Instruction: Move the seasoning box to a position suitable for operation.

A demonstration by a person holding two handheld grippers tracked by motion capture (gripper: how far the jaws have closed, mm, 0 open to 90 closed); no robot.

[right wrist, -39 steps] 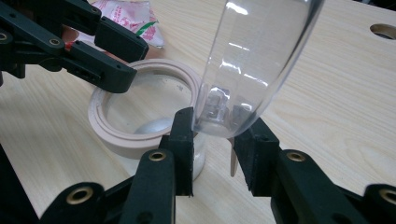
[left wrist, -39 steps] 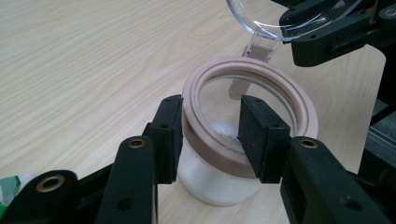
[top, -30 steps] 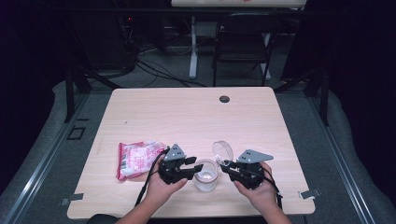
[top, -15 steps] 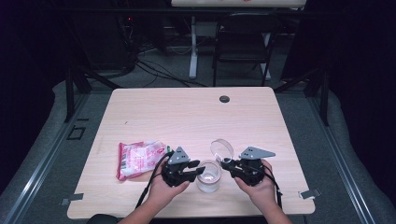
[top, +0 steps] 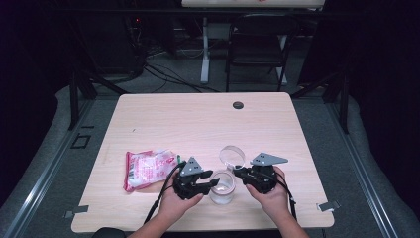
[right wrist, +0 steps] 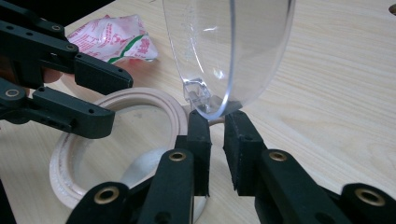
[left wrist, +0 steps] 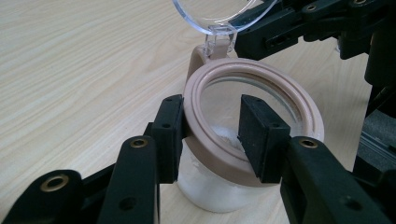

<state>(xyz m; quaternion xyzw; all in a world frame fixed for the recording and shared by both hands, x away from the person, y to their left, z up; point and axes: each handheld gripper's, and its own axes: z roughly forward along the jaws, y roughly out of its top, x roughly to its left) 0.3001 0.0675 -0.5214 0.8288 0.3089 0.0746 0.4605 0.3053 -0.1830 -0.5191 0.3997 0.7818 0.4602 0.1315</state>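
One open jar (top: 221,188), white powder inside; left claw (left wrist: 212,137) astride its rim, right claw (right wrist: 217,140) clamped on lid (right wrist: 229,51).

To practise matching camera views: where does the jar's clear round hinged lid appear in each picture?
High view: clear round hinged lid stands open, lower centre, behind the jar.
Left gripper view: top edge, centre-right.
Right gripper view: upper centre, above the jaws.
Shared landmark: the jar's beige plastic rim.

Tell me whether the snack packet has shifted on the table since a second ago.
No. The snack packet lies at the same spot relative to the table's left edge.
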